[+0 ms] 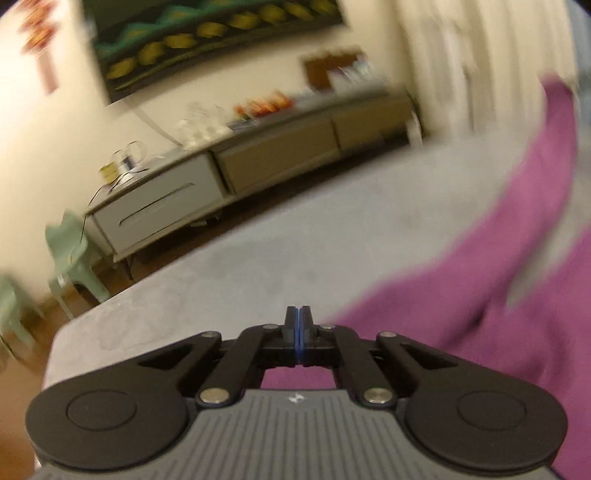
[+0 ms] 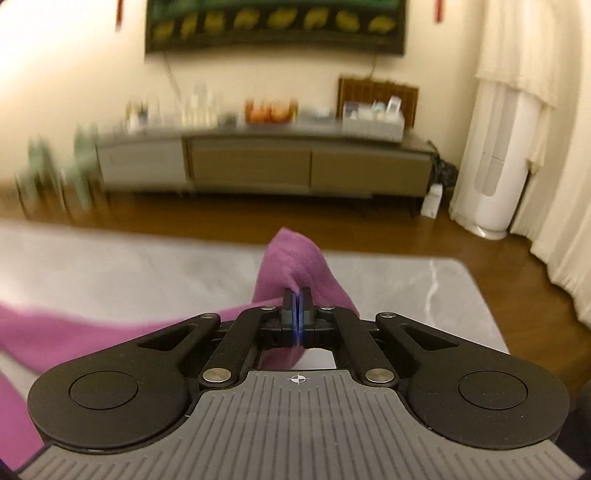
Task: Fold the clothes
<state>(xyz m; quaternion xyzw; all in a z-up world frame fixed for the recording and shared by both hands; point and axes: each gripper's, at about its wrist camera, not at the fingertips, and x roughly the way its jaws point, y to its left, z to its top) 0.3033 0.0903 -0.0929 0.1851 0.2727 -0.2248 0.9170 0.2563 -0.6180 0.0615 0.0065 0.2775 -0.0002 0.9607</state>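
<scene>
Purple garment stretched between two clenched grippers

Purple garment [image 2: 291, 258] is the landmark: a soft magenta cloth lying partly on the grey surface [image 2: 424, 295] and partly lifted off it. The right hand-held gripper [image 2: 296, 295] has its two black fingers pressed together with a fold of the garment pinched between the blue pads; a peak of cloth stands up just beyond the fingertips, and the rest trails down and away to the left of that peak, across the surface and off the lower left corner of the right wrist view.

In the left wrist view the purple garment [image 1: 498, 280] fills the right side, rising in a blurred band toward the upper right. The left hand-held gripper [image 1: 299, 314] sits at the garment's left edge, its fingers clenched with the blue pads touching. Purple cloth shows beneath the fingers through the linkage, but whether any fabric is caught between the pads cannot be told. The grey surface [image 1: 258, 258] spreads out to the left of the garment.

Beyond the garment, across a strip of wooden floor [image 2: 406, 236], a long low sideboard [image 2: 258, 162] stands against the wall, carrying bottles and boxes. A dark framed picture [image 2: 273, 22] hangs above it. A tall white appliance [image 2: 495, 162] under pale curtains stands right of the sideboard, and green plastic chairs [image 1: 70, 254] stand to its left.
</scene>
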